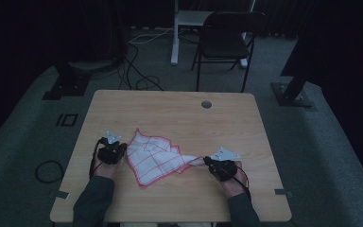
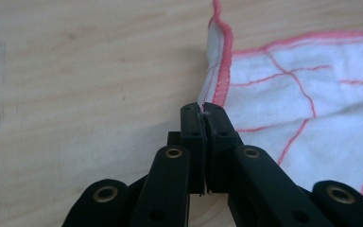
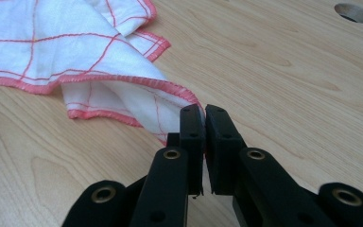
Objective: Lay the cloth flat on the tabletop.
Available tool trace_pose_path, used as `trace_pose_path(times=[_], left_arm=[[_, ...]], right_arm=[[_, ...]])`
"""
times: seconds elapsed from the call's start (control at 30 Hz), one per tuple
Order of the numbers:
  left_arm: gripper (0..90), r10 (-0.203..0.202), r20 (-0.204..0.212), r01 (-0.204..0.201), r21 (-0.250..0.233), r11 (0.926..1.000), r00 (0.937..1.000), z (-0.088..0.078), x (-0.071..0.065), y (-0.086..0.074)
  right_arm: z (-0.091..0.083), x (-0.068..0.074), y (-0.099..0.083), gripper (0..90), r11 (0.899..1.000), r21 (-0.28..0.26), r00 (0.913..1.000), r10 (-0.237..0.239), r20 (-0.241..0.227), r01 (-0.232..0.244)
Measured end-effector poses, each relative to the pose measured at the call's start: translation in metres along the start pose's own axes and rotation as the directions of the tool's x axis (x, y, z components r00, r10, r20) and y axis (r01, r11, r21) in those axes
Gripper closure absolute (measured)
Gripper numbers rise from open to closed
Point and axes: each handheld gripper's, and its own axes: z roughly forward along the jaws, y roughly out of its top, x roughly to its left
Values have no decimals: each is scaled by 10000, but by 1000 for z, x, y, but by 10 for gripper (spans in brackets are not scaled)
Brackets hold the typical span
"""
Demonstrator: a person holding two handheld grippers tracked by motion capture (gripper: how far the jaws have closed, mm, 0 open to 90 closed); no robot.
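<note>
cloth (image 1: 153, 158) sits near the table's (image 1: 179, 113) front edge, thin, floppy, light. left gripper (image 2: 203, 108) and right gripper (image 3: 203, 111) each pinch a hemmed corner, the best place to hold it.

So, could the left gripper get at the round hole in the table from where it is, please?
Probably not yet: the left gripper is shut on the cloth's edge at the near side, while the hole lies across the bare table. Nothing blocks it, but it would drag the cloth.
</note>
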Motion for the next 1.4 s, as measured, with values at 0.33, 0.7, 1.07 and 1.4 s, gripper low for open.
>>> trace_pose_path(times=[0.33,0.7,1.07,1.4], left_arm=[[799,116,323,-100,-489,9988,9994,-18,-19,2],[789,1184,2579,-1214,-42,9926,9589,-27,-94,-20],[838,1426,2705,-1677,721,9832,9521,-30,-103,-51],[840,1251,1973,-1440,846,9860,9723,-45,-72,-64]], right_arm=[[-4,7,1,859,9999,-66,9998,-159,-137,158],[-10,14,3,853,9990,-229,9984,-405,-388,396],[-11,15,3,849,9984,-255,9979,-507,-399,497],[-9,13,13,733,9969,-769,9987,-224,-467,188]])
